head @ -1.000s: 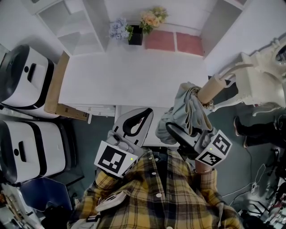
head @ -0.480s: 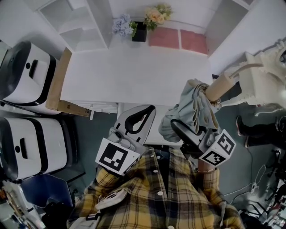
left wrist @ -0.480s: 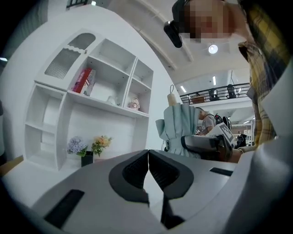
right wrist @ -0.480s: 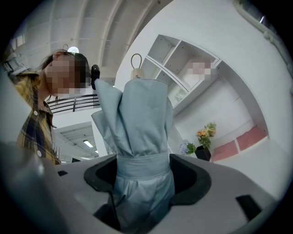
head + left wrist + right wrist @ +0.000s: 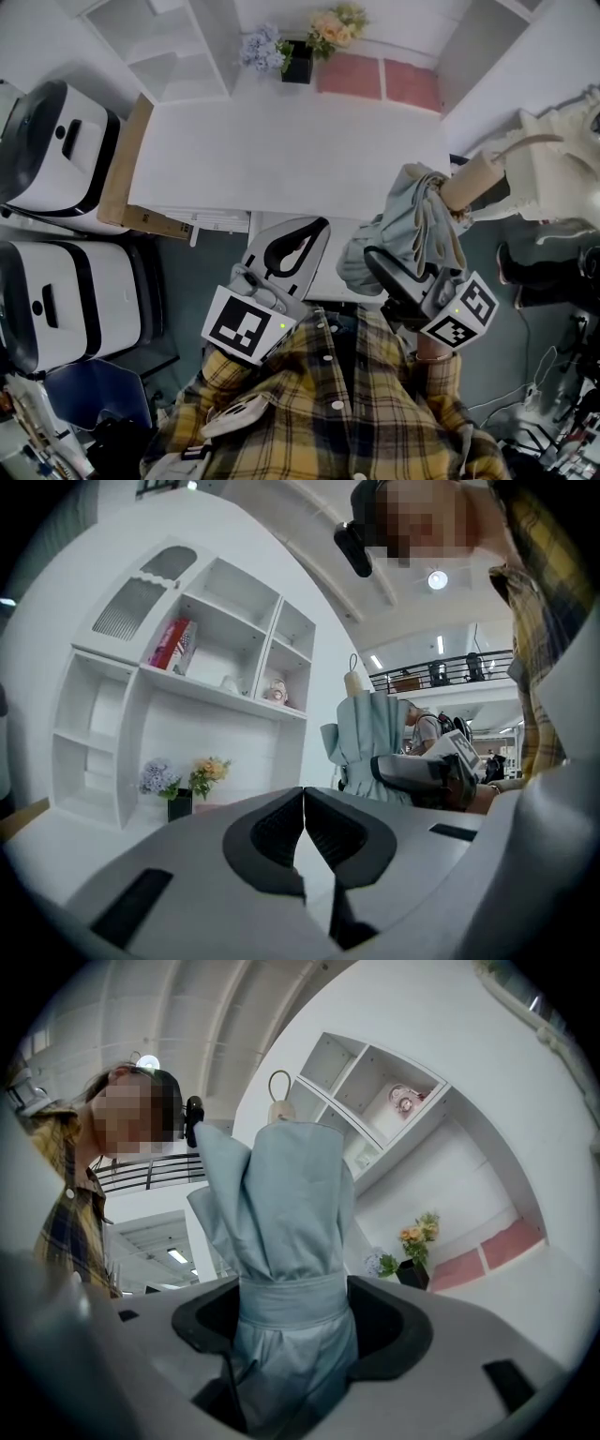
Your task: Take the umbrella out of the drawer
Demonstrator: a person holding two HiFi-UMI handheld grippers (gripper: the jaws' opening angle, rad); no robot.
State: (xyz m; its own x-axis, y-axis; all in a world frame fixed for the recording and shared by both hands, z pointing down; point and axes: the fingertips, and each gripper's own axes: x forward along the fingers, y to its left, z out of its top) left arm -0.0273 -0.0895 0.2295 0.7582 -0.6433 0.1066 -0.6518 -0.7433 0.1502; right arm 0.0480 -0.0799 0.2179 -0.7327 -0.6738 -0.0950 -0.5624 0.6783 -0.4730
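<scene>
My right gripper (image 5: pixel 401 270) is shut on a folded pale grey-blue umbrella (image 5: pixel 419 223), which it holds upright off the table's right front corner. The umbrella's tan handle (image 5: pixel 472 178) points up and to the right. In the right gripper view the umbrella (image 5: pixel 286 1204) fills the gap between the jaws of my right gripper (image 5: pixel 295 1312), clamped at its strap. My left gripper (image 5: pixel 314 227) is shut and empty, with its tips at the table's front edge. The left gripper (image 5: pixel 303 794) looks across at the umbrella (image 5: pixel 364 735). A white drawer (image 5: pixel 323 279) shows between the grippers.
The white table (image 5: pixel 281 150) carries a black pot of flowers (image 5: pixel 298 58) at its back edge. White shelving (image 5: pixel 159 42) rises behind it. Two white machines (image 5: pixel 52 150) and a cardboard board (image 5: pixel 117 178) stand on the left. A white object (image 5: pixel 553 155) is at the right.
The right gripper and the umbrella have drifted a little to the right. The left gripper has stayed shut in about the same place.
</scene>
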